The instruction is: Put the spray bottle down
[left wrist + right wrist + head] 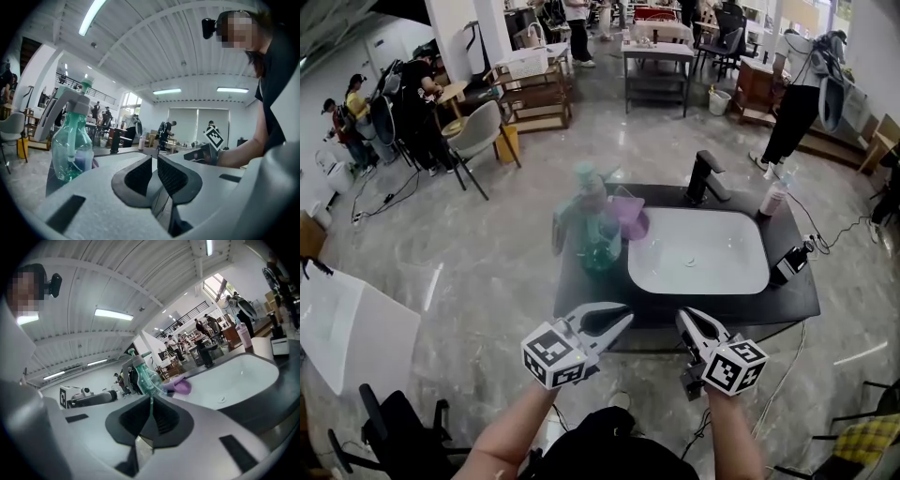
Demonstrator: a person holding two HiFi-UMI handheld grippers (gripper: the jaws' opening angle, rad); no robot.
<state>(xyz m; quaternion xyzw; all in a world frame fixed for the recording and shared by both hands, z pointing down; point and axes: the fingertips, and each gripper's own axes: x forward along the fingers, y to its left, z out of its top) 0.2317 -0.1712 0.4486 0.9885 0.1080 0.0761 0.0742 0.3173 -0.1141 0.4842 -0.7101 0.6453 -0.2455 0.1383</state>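
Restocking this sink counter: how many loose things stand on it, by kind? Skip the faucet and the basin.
Green spray bottle: 1
Pinkish bottle: 1
Black container: 1
Purple object: 1
Total: 4

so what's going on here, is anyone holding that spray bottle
No one is. The green spray bottle stands upright on the dark counter, left of the white sink and beside a purple cloth. A person holds the left gripper and right gripper near the counter's front edge, both shut and empty.
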